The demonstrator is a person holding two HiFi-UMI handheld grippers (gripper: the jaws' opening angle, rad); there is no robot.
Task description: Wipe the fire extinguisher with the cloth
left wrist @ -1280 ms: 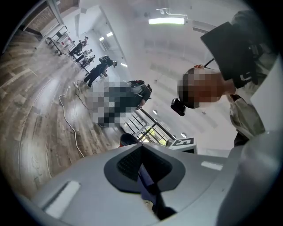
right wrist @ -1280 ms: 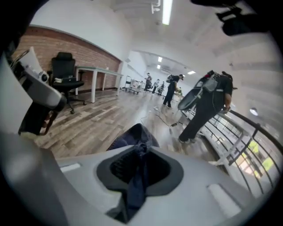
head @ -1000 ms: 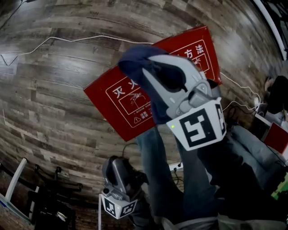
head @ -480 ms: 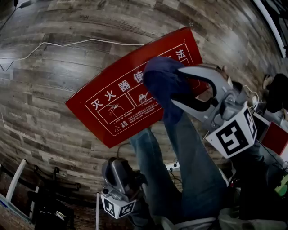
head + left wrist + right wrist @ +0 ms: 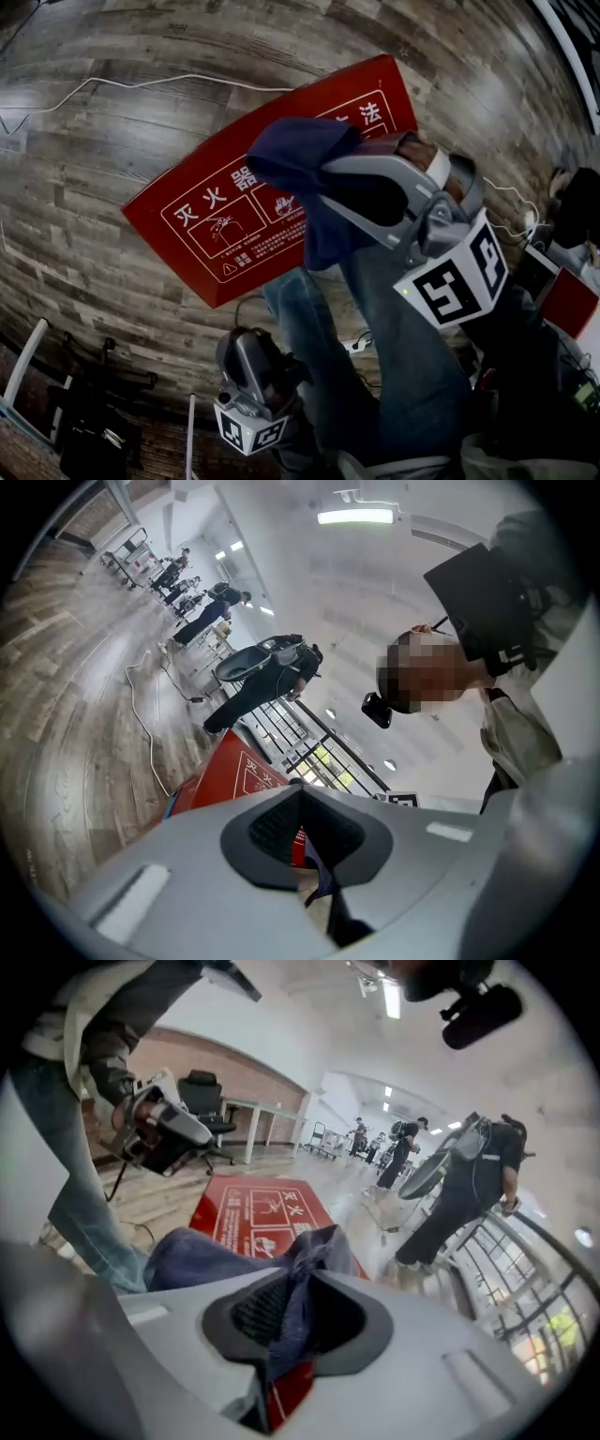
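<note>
Listener: Cloth and box, where are they, and why there?

Operator: My right claw (image 5: 323, 185) is clamped on the dark blue cloth (image 5: 300, 155). Its jaws have just been closing. The cloth is bunched between them, with a loose fold spilling past the tips. I judge that fold is left free to serve as the wiping pad. The fire extinguisher box (image 5: 216, 234), flat and red with white printed panels, lies face up on the wooden floor (image 5: 94, 141), so its broad top is the side offered to me.

Listener: Is the cloth on the box yet?

Operator: I can't tell for certain. In the head view the cloth overlaps the box's upper middle, but the claw is held high, close to the camera. In the right gripper view the box (image 5: 262, 1213) lies beyond and below the cloth (image 5: 319, 1246). So I judge they are apart and the wiping is not yet under way.

Listener: And your other hand?

Operator: My left claw (image 5: 248, 352) sits low by my legs (image 5: 403, 375), near the box's closest corner but off it. Its jaws are together with nothing gripped. In the left gripper view only a sliver of red box (image 5: 234, 775) shows past them. I judge it is parked out of the way, close enough to steady the box if it slides. A white cable (image 5: 141, 82) crosses the floor beyond the box, away from the cloth.
</note>
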